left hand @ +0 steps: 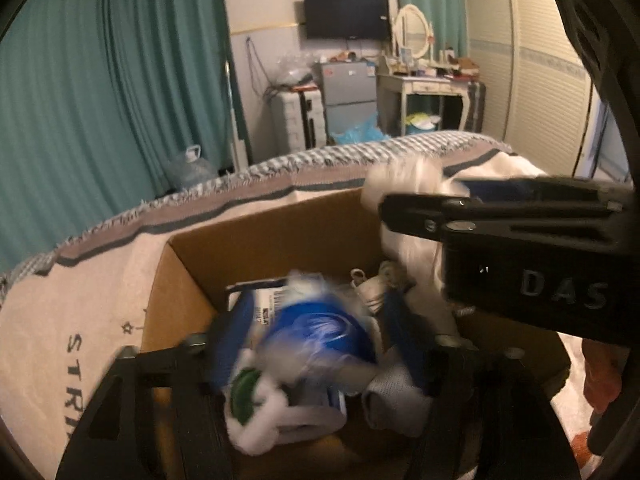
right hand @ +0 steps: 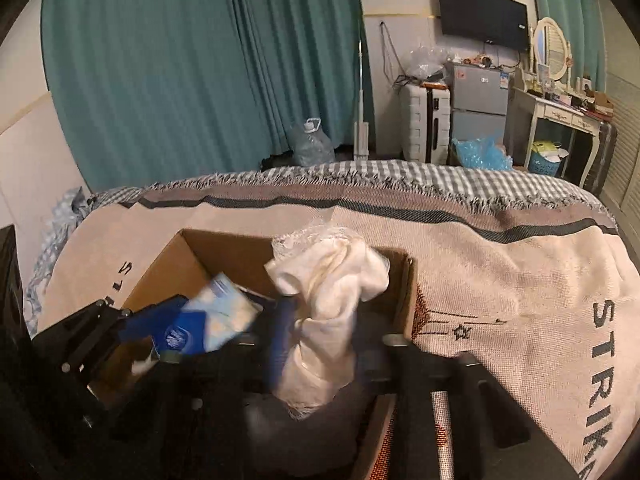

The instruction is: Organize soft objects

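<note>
A brown cardboard box [left hand: 256, 236] stands open on the bed; it also shows in the right wrist view [right hand: 404, 292]. My left gripper [left hand: 316, 356] is over the box, its blue-padded fingers shut on a blue and white plastic-wrapped pack [left hand: 316, 340], blurred by motion. In the right wrist view the left gripper [right hand: 188, 332] holds that pack [right hand: 216, 316] at the left. My right gripper [right hand: 320, 344] is shut on a white cloth bundle [right hand: 332, 292] above the box. In the left wrist view it [left hand: 384, 208] comes in from the right with the white cloth [left hand: 404, 180].
The box holds a grey mesh cloth [left hand: 396, 400] and small white items [left hand: 372, 284]. It sits on a beige woven blanket [right hand: 520, 280] with dark lettering. Beyond the bed are teal curtains [right hand: 180, 72], a small fridge [right hand: 476, 96], a dressing table [right hand: 560, 112] and a water jug [right hand: 312, 144].
</note>
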`<state>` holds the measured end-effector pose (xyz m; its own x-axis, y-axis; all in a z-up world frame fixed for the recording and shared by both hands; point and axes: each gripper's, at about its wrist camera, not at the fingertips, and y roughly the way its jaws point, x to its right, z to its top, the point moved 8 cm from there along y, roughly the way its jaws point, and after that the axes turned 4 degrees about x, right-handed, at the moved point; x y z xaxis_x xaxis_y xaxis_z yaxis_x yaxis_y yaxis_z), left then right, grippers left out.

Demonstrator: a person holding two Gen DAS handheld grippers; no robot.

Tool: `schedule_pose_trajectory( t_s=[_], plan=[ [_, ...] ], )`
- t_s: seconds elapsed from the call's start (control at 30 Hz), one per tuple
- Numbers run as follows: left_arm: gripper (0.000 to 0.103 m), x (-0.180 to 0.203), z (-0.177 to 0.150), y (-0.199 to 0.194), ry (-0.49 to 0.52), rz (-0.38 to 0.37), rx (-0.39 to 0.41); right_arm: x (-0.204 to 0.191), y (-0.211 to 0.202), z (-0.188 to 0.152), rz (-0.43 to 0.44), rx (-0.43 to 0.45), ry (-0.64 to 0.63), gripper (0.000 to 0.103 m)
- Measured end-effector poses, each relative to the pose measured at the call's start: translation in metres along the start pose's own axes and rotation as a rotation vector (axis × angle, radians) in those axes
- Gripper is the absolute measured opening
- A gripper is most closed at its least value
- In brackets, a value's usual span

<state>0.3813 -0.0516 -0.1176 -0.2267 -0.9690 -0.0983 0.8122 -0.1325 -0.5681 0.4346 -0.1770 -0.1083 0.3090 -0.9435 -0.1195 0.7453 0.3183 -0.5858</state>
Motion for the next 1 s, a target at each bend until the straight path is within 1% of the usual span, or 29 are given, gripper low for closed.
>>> schedule_pose_trajectory(
  t_s=[0.03, 0.17, 0.23, 0.3, 0.37, 0.4, 0.43, 0.5, 0.53, 0.6, 0.63, 0.7, 0.73, 0.77, 0.83, 0.87, 0.9, 0.93, 1.0],
  plan=[
    [0.087, -0.002, 0.003, -0.003, -0.003, 0.008, 0.013, 0.001, -0.004, 0.002, -0.001, 0.005, 0.004, 0.063],
    [0.087, -0.006, 0.013, -0.030, -0.027, 0.028, 0.028, -0.002, -0.031, 0.013, -0.015, 0.024, 0.002, 0.063],
    [0.087, -0.008, 0.025, -0.053, -0.039, 0.041, 0.046, -0.006, -0.059, 0.024, -0.025, 0.047, -0.008, 0.063],
    [0.087, -0.010, 0.041, -0.085, -0.050, 0.050, 0.079, -0.011, -0.087, 0.037, -0.031, 0.073, -0.015, 0.063],
    [0.087, -0.011, 0.058, -0.118, -0.054, 0.057, 0.121, -0.021, -0.129, 0.055, -0.044, 0.120, -0.027, 0.063],
    [0.087, -0.010, 0.069, -0.142, -0.051, 0.067, 0.154, -0.024, -0.144, 0.062, -0.045, 0.137, -0.031, 0.063],
    [0.087, -0.010, 0.077, -0.161, -0.047, 0.073, 0.182, -0.030, -0.171, 0.071, -0.047, 0.168, -0.038, 0.063],
    [0.087, -0.008, 0.095, -0.204, -0.041, 0.081, 0.249, -0.041, -0.210, 0.084, -0.047, 0.211, -0.045, 0.063],
    [0.087, -0.007, 0.104, -0.226, -0.039, 0.079, 0.284, -0.048, -0.239, 0.092, -0.043, 0.246, -0.051, 0.063],
    [0.087, -0.005, 0.118, -0.271, -0.027, 0.079, 0.353, -0.060, -0.277, 0.103, -0.048, 0.292, -0.061, 0.063],
    [0.087, -0.005, 0.122, -0.290, -0.019, 0.087, 0.378, -0.067, -0.304, 0.108, -0.049, 0.324, -0.072, 0.063],
    [0.088, -0.004, 0.129, -0.329, -0.010, 0.105, 0.431, -0.077, -0.339, 0.113, -0.048, 0.367, -0.080, 0.063],
    [0.093, -0.006, 0.131, -0.344, -0.011, 0.110, 0.450, -0.082, -0.359, 0.114, -0.050, 0.392, -0.081, 0.066],
    [0.095, -0.008, 0.131, -0.360, -0.017, 0.117, 0.474, -0.087, -0.379, 0.113, -0.049, 0.421, -0.082, 0.068],
    [0.095, -0.016, 0.130, -0.391, -0.036, 0.145, 0.535, -0.093, -0.412, 0.106, -0.073, 0.467, -0.082, 0.081],
    [0.095, -0.018, 0.127, -0.404, -0.043, 0.150, 0.561, -0.094, -0.422, 0.103, -0.083, 0.478, -0.086, 0.084],
    [0.095, -0.020, 0.123, -0.416, -0.048, 0.152, 0.576, -0.098, -0.432, 0.097, -0.091, 0.491, -0.092, 0.091],
    [0.095, -0.023, 0.119, -0.425, -0.054, 0.155, 0.584, -0.101, -0.441, 0.089, -0.094, 0.504, -0.099, 0.094],
    [0.095, -0.028, 0.109, -0.435, -0.068, 0.162, 0.589, -0.106, -0.452, 0.073, -0.086, 0.512, -0.104, 0.097]
  ],
)
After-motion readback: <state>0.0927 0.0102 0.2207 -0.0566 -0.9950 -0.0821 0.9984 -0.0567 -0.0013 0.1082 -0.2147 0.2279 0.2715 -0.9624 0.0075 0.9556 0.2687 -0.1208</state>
